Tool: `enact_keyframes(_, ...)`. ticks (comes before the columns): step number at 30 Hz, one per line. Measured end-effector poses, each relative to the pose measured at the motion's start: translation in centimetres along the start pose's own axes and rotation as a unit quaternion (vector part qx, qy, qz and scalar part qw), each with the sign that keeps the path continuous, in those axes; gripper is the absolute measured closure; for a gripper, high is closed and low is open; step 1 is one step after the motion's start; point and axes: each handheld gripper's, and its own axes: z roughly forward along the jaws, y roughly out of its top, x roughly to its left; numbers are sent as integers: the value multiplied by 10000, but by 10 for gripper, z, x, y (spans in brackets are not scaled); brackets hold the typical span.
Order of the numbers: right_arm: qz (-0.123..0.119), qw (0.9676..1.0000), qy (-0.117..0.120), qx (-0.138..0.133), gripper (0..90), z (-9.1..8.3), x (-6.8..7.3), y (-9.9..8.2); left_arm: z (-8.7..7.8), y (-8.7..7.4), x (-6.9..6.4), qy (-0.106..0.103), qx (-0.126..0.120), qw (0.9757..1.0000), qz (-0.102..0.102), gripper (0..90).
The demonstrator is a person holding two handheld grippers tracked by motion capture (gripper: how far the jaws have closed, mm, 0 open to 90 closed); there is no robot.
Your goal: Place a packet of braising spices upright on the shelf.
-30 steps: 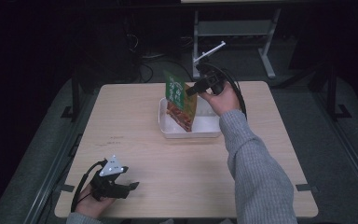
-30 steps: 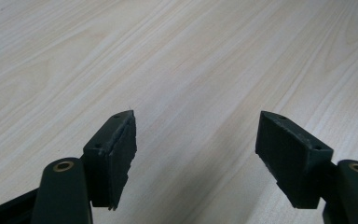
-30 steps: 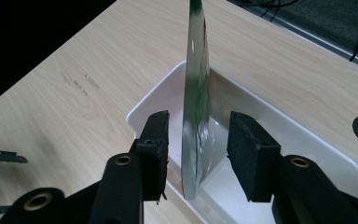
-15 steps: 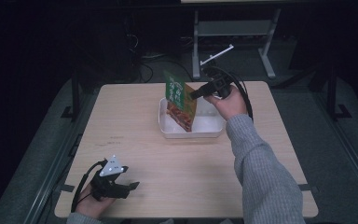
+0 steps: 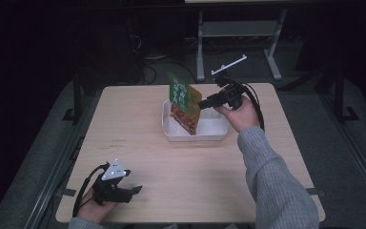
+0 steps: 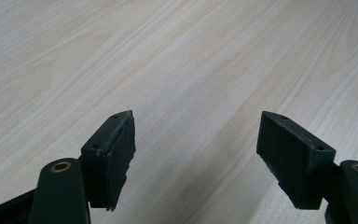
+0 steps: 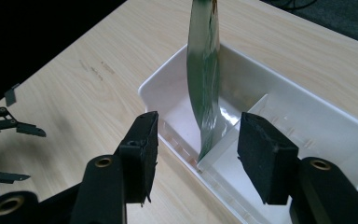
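A green and orange food pouch stands on edge in a white divided tray at the table's middle back, leaning to the left. My right gripper points at it from the right, open. In the right gripper view the pouch rises edge-on just beyond the parted jaws of that gripper, its lower end against the tray's divider, and neither jaw touches it. My left gripper rests at the front left of the table, open, with bare wood between its jaws.
The wooden table has open room to the left and front of the tray. Beyond its far edge stands a metal frame on a dark floor. A sleeved right forearm crosses the table's right side.
My right hand has drawn slightly right and back from the pouch, which stays leaning in the tray. The left gripper has not moved.
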Motion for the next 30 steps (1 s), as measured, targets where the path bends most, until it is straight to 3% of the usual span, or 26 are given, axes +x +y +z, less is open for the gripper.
enact_keyframes(11, 146, 9997, 146, -134, 468, -7, -8, -23, 0, 0, -1, -3, 2, 10000, 2, 274)
enact_keyframes(30, 54, 9998, 171, -50, 464, -21, -8, -55, 1, 0, -1, -10, 26, 10000, 10, 273)
